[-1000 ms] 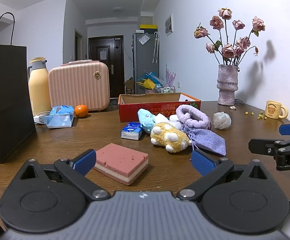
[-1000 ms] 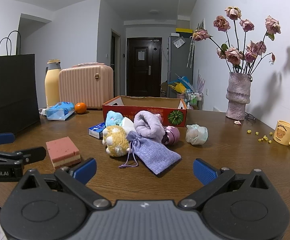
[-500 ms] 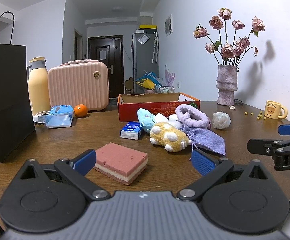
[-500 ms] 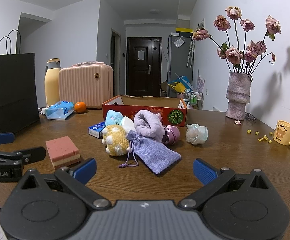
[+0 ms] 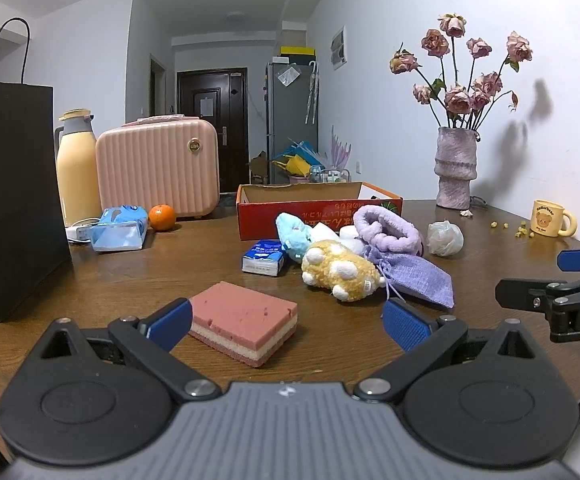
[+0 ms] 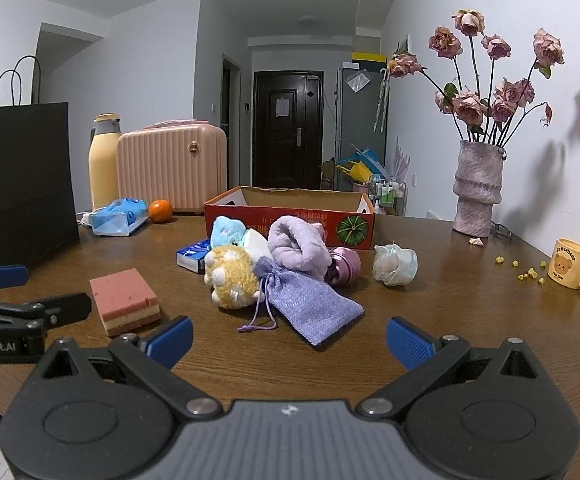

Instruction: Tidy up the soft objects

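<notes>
A pile of soft things lies mid-table before a red cardboard box (image 5: 318, 210) (image 6: 290, 216): a yellow plush (image 5: 340, 270) (image 6: 232, 276), a blue plush (image 5: 292, 232), a rolled lilac towel (image 5: 390, 230) (image 6: 298, 246), a purple drawstring pouch (image 6: 310, 306) (image 5: 418, 276) and a tissue pack (image 5: 262, 262). A pink layered sponge (image 5: 244, 322) (image 6: 124, 300) lies just ahead of my left gripper (image 5: 286, 322), which is open and holds nothing. My right gripper (image 6: 288, 340) is open too, just short of the pouch.
A black paper bag (image 5: 10, 200), a yellow flask (image 5: 76, 168), a pink case (image 5: 158, 170), wet wipes (image 5: 120, 230) and an orange (image 5: 162, 218) stand at the back left. A vase of roses (image 6: 478, 192), a yellow mug (image 6: 574, 264) and a crumpled white ball (image 6: 394, 266) are on the right.
Both views have crept slightly forward toward the pile. Both grippers stay open and nothing on the table has moved.
</notes>
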Tool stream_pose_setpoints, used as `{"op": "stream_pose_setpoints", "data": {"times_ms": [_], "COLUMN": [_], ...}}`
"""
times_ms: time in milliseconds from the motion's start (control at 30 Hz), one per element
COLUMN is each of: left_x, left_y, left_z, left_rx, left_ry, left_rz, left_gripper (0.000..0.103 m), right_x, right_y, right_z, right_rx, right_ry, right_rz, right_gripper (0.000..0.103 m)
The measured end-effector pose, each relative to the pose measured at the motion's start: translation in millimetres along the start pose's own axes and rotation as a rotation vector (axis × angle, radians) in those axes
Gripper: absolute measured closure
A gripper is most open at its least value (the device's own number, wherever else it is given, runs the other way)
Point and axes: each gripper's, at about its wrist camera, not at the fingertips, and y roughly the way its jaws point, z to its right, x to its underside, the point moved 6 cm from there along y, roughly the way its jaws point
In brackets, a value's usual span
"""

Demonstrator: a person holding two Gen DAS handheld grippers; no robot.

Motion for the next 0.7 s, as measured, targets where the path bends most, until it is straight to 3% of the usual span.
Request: {"op": "stream_pose_setpoints", "data": {"times_ms": [700], "left_x": [3.9], "left_y": [4.8], "left_z": [-3.0], "left_rx": [0.001], "left_ry": [-0.004], "left_rz": [-0.007], "left_gripper": [0.0], "right_x": [1.8], "right_y": [6.7], "right_z": [0.0], "right_rx": [0.0], "right_ry": [-0.001], "right_rz": [-0.017], "right_gripper": [0.0]}}
